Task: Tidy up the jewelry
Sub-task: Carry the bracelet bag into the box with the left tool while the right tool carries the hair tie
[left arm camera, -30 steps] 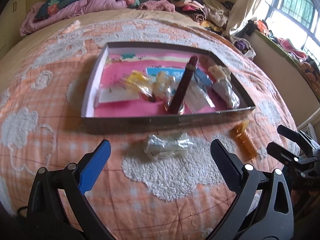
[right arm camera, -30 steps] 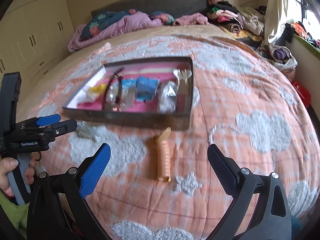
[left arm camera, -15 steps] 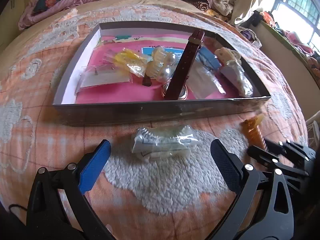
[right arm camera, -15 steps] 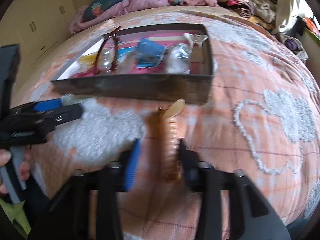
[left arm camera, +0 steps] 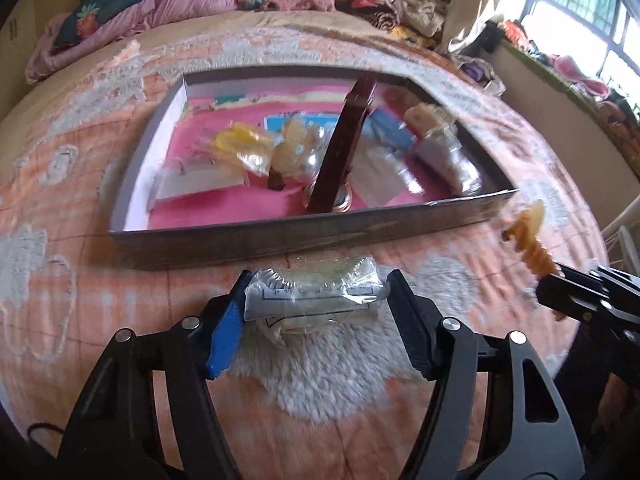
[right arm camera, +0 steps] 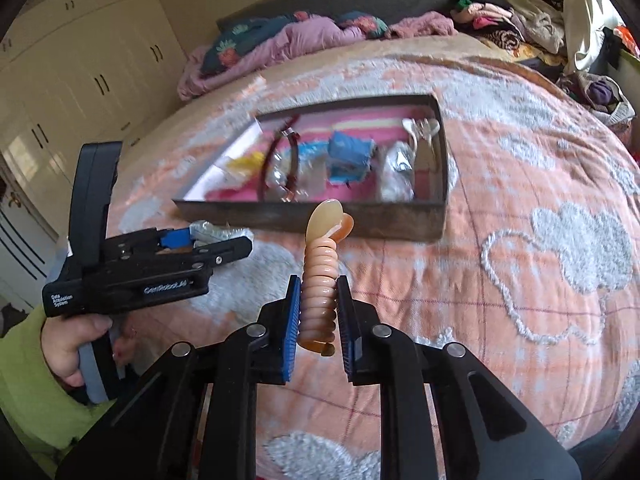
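Observation:
A clear plastic packet (left arm camera: 316, 296) lies on the orange bedspread just in front of the shallow grey box (left arm camera: 280, 236). My left gripper (left arm camera: 318, 284) is closing, and its pads touch both ends of the packet. The same left gripper (right arm camera: 224, 240) shows from the side in the right wrist view, packet between its fingers. My right gripper (right arm camera: 318, 292) is shut on a ribbed amber hair clip (right arm camera: 320, 280) and holds it above the bedspread, in front of the box (right arm camera: 320, 220). In the left wrist view the clip (left arm camera: 528, 240) sticks out of the right gripper (left arm camera: 556, 280).
The pink-lined box holds a brown-strapped watch (left arm camera: 344, 140), a yellow packet (left arm camera: 240, 148) and several other small packets. Crumpled clothes (right arm camera: 300, 36) lie at the head of the bed. Cream wardrobes (right arm camera: 80, 80) stand on the left. A hand in a green sleeve (right arm camera: 68, 352) holds the left gripper.
The left jaws have come in from wide open onto the packet's ends. The right jaws closed on the hair clip, which has left the bedspread and now stands tilted upward.

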The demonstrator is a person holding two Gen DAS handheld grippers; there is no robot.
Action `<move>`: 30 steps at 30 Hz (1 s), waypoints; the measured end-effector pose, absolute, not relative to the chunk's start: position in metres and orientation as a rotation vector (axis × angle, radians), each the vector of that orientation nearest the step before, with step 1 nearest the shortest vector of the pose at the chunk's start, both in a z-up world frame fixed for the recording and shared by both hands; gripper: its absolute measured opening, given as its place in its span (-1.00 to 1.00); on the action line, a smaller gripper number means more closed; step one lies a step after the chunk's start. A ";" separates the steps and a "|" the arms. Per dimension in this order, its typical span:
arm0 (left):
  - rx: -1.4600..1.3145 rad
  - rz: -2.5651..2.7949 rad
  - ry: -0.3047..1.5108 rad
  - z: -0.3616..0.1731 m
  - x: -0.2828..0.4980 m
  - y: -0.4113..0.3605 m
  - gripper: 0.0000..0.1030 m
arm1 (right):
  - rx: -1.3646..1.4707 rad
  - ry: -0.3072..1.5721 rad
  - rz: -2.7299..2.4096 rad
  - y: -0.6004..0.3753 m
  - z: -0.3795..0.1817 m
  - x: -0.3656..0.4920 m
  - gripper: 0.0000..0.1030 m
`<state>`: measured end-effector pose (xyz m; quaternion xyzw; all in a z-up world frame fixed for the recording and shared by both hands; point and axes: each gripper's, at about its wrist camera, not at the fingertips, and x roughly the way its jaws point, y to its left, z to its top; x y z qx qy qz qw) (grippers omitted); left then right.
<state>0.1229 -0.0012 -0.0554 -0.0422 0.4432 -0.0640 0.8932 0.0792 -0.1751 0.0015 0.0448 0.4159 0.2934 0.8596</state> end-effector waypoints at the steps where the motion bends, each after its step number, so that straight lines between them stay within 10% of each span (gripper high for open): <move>1: -0.098 -0.148 0.905 -0.047 0.117 0.001 0.15 | 0.095 0.867 0.620 -0.175 0.005 0.078 -0.67; 30: -0.172 -0.125 0.727 0.036 0.109 0.041 0.15 | 0.080 0.695 0.641 -0.161 0.079 0.094 -0.67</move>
